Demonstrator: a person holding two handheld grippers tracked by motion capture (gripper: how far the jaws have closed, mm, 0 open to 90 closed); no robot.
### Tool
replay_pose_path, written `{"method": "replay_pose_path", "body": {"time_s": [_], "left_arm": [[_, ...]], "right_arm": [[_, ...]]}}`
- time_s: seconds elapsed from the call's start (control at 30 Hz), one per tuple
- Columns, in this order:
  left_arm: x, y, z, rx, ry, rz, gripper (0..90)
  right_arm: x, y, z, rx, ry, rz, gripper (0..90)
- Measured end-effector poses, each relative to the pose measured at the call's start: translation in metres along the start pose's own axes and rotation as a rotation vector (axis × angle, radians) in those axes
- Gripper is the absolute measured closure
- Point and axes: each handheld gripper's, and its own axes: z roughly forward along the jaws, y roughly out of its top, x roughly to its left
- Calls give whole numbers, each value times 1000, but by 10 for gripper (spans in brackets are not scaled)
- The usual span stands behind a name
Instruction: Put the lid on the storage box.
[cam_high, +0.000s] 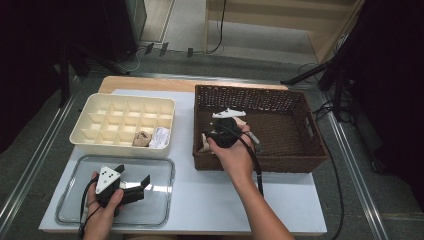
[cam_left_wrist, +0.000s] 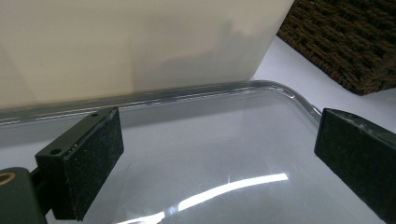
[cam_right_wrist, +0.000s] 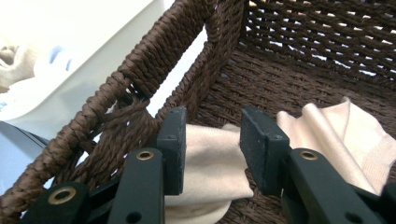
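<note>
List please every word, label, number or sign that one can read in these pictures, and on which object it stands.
None: no readable text stands on the wicker basket, the divided box, the clear tray, the beige cloth or either gripper.

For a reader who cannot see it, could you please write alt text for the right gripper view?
The right gripper reaches into a brown woven basket, its two black jaws either side of a fold of beige cloth lying on the basket floor. Whether the pads press the cloth is unclear. A cream tray sits outside the basket wall.
</note>
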Motion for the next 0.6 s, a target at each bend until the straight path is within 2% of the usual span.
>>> {"method": "replay_pose_path", "body": {"time_s": [0.2, 0.27, 0.3, 0.33, 0.37, 0.47, 0.53, 0.57, 0.6], "left_arm": [[0, 0, 0, 5, 1, 0, 16], [0, 0, 0, 5, 0, -4, 16], [0, 0, 0, 5, 0, -3, 16], [0, 0, 0, 5, -1, -5, 16], [1, 0, 0, 4, -1, -5, 16], [1, 0, -1, 4, -2, -6, 16], [1, 0, 0, 2, -3, -10, 16], [1, 0, 0, 5, -3, -9, 16], [1, 0, 0, 5, -3, -9, 16]], "right_arm": [[-2, 8, -2, -29, -14, 12, 616], [-5, 15, 1, -22, -36, -20, 614], [-5, 15, 1, -22, -36, -20, 614], [-6, 15, 2, -10, -27, -15, 609], [-8, 15, 11, 52, 4, -6, 576], [-8, 16, 14, 84, 5, -17, 552], [-9, 17, 17, 84, 15, -8, 504], [-8, 17, 19, 113, 27, -10, 468], [-8, 17, 19, 113, 27, -10, 468]]}}
